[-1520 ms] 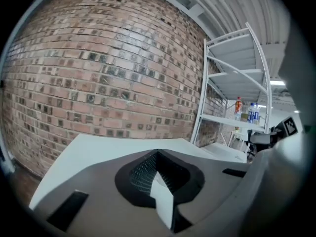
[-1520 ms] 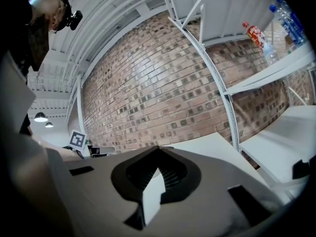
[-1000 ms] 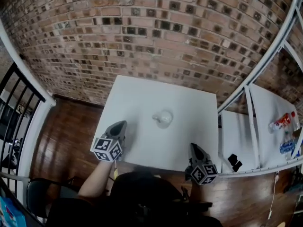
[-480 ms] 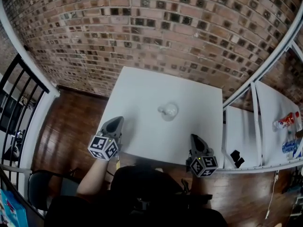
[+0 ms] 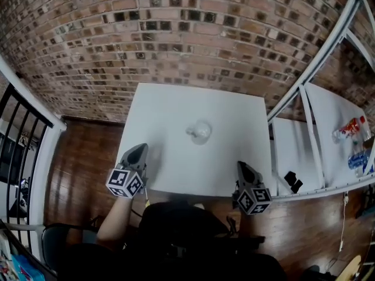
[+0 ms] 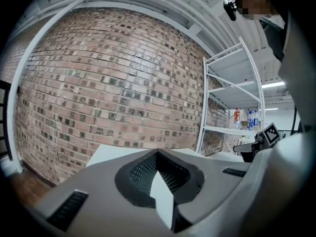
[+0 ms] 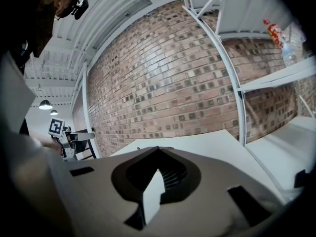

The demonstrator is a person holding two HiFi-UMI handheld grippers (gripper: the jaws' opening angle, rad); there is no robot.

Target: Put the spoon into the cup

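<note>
A small clear cup [image 5: 201,132] stands near the middle of the white table [image 5: 170,110]. A short pale stub pokes out at its left side, and I cannot tell whether that is the spoon. My left gripper [image 5: 139,151] sits at the table's near left edge, shut and holding nothing. My right gripper [image 5: 241,168] is over the near right corner, also shut and holding nothing. In the left gripper view the gripper [image 6: 158,151] points level at the brick wall. In the right gripper view the gripper [image 7: 158,148] points across the table top [image 7: 197,144].
A brick wall [image 5: 176,34] runs behind the table. A white metal shelf unit [image 5: 310,122] stands to the right, holding bottles [image 5: 350,130] and a small black object [image 5: 291,181]. A dark railing [image 5: 17,139] is at the left, above a wooden floor [image 5: 82,157].
The head view has shifted a little, so the table sits slightly differently in the frame. Both grippers stay at the near table edge, still shut. The cup has not moved.
</note>
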